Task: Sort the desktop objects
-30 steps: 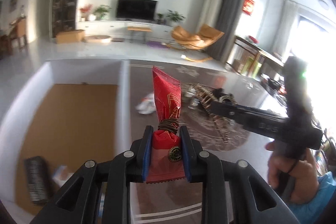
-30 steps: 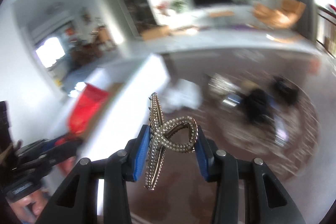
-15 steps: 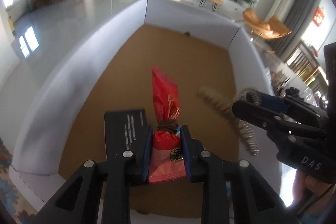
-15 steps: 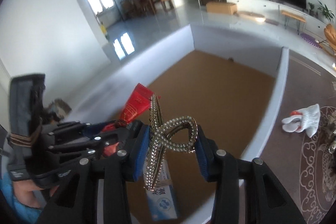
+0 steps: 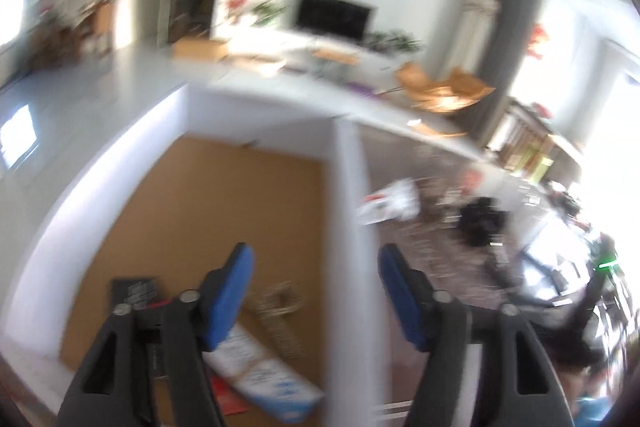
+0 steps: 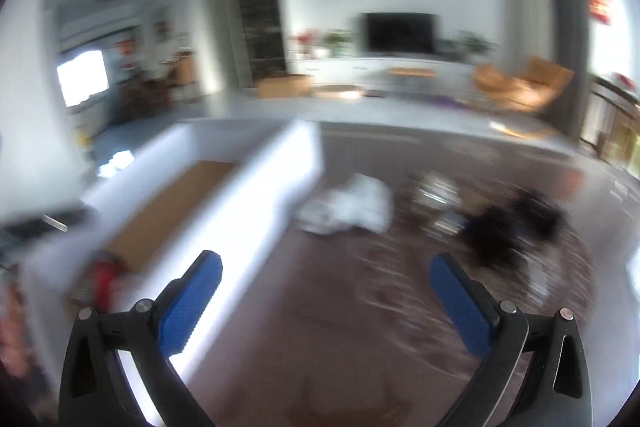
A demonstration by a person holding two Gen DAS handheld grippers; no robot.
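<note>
Both views are motion-blurred. My left gripper point(image 5: 316, 291) is open and empty, above the right wall of the white box point(image 5: 352, 211). In the box lie the beaded hair clip point(image 5: 280, 315), a white and blue packet point(image 5: 260, 375), a black card point(image 5: 134, 293) and a bit of the red snack bag point(image 5: 226, 393). My right gripper point(image 6: 326, 303) is open and empty over the brown table, right of the box point(image 6: 240, 195). The red bag point(image 6: 102, 281) shows inside the box.
On the brown table right of the box lie a white glove point(image 5: 394, 201) point(image 6: 352, 209), a black object point(image 5: 482, 225) point(image 6: 508, 227) and small shiny items point(image 6: 438, 195) on a patterned mat. The right-hand gripper point(image 5: 568, 303) shows at the left view's right edge.
Both grippers have opened. The red bag and the hair clip have dropped into the box. Both grippers have swung right, toward the table.
</note>
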